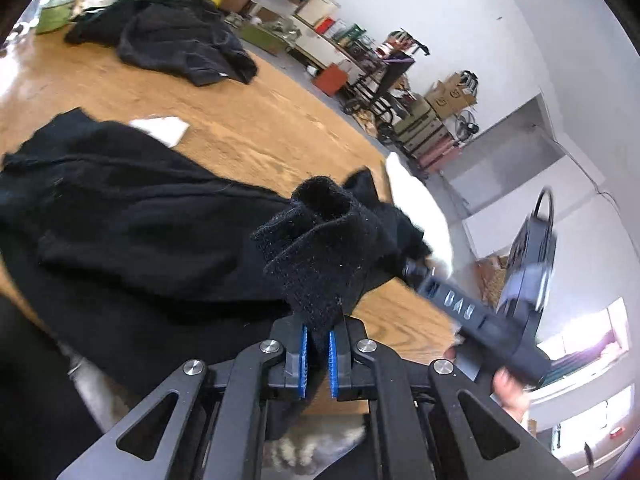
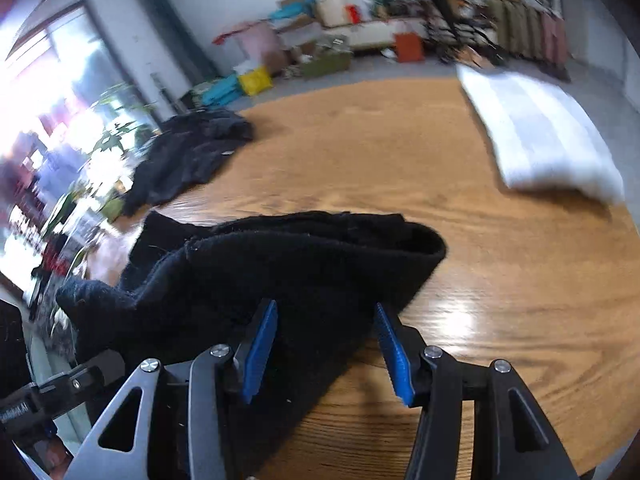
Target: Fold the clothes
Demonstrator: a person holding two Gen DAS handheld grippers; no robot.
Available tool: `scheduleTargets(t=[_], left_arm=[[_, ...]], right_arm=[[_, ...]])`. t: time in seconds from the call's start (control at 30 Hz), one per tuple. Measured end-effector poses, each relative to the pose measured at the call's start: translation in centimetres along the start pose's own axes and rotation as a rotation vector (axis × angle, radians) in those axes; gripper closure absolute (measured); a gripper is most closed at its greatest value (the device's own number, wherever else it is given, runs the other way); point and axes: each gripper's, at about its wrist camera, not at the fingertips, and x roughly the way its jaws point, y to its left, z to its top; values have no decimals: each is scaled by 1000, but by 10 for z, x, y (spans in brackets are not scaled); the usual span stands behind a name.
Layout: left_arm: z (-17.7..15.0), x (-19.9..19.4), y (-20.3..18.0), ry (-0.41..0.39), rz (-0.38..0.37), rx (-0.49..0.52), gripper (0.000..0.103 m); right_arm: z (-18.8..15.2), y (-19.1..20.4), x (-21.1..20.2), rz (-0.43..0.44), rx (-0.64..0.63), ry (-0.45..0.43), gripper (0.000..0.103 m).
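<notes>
The table spreads under me, a dark heap lying at its far side and a white folded cloth at its right edge. The black garment sprawls across the near part. My left claw pinches a bunched fold of it. My right claw stands spread, garment between the pads, ungripped.

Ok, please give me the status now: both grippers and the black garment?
Left gripper shut on black garment, cuff bunched. Right gripper open, garment between its fingers, not pinched. White folded cloth lies apart.
</notes>
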Motion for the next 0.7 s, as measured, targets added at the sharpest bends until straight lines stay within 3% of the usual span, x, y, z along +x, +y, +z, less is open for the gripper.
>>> scheduleTargets(t=[0.2,0.3,0.53,0.7], left_arm=[[-30,-7,28,-2,171,13,95],[-34,-12,39,-14,212,6,95],[-36,-6,67,9,285,-26,95],[-35,2,70,34,305,-15,95]], right_arm=[[8,56,19,67,-151,32,45],[9,83,32,132,-214,75,46],[3,132,95,177,-315,248,48],[9,114,53,217,-268,172,48]])
